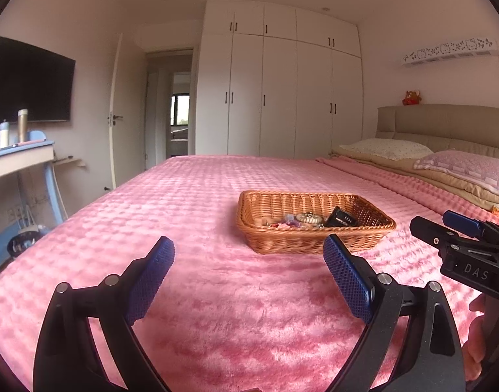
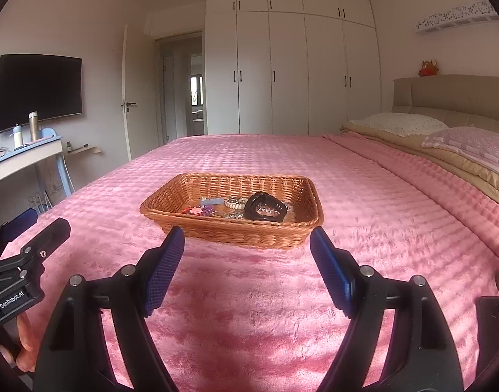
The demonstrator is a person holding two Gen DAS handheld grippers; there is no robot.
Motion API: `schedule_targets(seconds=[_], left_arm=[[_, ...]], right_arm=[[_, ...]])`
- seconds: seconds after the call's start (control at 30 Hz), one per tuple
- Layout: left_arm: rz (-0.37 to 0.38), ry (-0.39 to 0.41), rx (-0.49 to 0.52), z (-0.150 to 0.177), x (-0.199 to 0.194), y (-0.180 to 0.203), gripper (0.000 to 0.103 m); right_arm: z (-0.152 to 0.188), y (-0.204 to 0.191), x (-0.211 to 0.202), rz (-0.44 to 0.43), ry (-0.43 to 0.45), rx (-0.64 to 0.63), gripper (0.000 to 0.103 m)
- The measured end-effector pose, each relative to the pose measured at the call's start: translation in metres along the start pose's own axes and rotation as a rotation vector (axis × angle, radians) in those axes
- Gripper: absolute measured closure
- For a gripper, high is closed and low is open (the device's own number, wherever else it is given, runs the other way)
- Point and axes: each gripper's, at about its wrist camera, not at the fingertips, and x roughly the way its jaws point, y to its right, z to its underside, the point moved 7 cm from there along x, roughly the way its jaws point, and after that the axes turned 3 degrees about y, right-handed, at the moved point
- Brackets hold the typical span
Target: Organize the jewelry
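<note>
A wicker basket [image 2: 231, 225] is sitting on a pink blanket [image 2: 249, 310] covering a bed. Jewelry [image 2: 236, 207] is lying inside the basket beside a black hair claw [image 2: 264, 210]. Just in front of the basket, the left gripper [image 1: 248, 261] and the right gripper [image 2: 248, 251] are hovering side by side above the blanket, both with fingers spread wide apart, holding nothing. Beyond the basket, white wardrobe doors [image 2: 288, 72] are standing closed.

Tan woven basket [image 2: 236, 232] on pink quilted bedspread [image 2: 282, 310]; blue-padded black claws.
</note>
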Motion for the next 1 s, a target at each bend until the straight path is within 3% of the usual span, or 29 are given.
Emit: schedule_targets(seconds=[1.0], left_arm=[[-0.031,-0.014,-0.007,0.01,0.004,-0.004,0.008]], right_arm=[[0.016,0.004,0.007,0.002,-0.039,0.011,0.024]])
